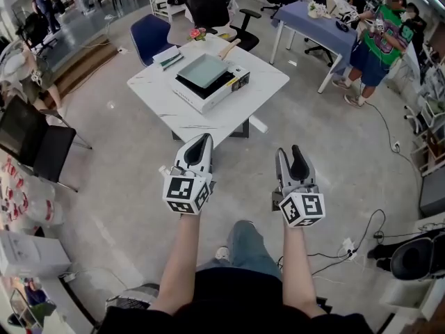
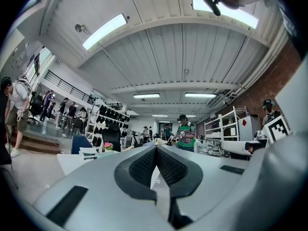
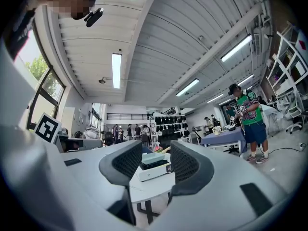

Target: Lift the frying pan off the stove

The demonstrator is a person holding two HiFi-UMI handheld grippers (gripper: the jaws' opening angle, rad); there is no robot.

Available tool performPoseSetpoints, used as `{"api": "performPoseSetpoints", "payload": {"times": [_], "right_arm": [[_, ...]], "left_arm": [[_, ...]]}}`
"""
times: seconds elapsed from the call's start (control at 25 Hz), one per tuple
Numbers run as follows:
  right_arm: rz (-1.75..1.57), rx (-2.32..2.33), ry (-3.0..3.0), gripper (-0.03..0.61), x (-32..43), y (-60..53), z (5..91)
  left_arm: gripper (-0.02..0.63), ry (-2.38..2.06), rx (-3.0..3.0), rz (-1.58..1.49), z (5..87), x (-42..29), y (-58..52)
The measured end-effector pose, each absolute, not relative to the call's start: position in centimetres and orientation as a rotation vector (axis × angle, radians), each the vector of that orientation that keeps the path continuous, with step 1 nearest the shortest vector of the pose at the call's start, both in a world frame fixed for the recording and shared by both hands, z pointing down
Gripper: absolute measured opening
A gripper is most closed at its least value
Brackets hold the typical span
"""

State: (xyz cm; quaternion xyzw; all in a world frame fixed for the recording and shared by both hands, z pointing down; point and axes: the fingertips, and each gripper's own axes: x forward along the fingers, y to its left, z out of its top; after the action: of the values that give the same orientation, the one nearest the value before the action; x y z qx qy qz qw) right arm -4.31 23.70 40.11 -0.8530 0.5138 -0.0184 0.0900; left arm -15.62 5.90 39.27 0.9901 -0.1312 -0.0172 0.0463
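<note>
Left gripper [image 1: 201,142] closed tight on nothing, right gripper [image 1: 289,152] spread wide and empty, frying pan [image 1: 204,69] sitting on the stove [image 1: 208,97] on the white counter [image 1: 268,82], well ahead of both grippers, its handle pointing away from them

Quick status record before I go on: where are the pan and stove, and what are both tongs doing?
frying pan: square, pale, sitting on the stove; wooden handle at its far side
stove: white, on the white table
left tongs: shut, empty, held short of the table
right tongs: open, nothing between them, held short of the table
contact with pan: none
task state: pan not yet lifted
</note>
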Motion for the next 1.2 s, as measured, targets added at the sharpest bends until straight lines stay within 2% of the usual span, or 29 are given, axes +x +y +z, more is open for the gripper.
{"api": "performPoseSetpoints", "payload": {"times": [0.4, 1.04, 1.2], "right_arm": [[-0.048, -2.492, 1.551, 0.167, 2.5, 19.2, 41.5], [-0.079, -2.252, 1.945, 0.167, 25.8, -3.3, 42.1], [-0.096, -2.169, 2.091, 0.166, 30.3, -8.9, 42.4]], "left_arm": [[0.015, -0.476, 3.051, -0.056, 39.9, -10.5, 1.2], [0.017, -1.037, 2.987, -0.039, 40.8, 5.3, -17.6], [0.015, -1.245, 2.935, -0.051, 40.4, 7.3, -21.9]]}}
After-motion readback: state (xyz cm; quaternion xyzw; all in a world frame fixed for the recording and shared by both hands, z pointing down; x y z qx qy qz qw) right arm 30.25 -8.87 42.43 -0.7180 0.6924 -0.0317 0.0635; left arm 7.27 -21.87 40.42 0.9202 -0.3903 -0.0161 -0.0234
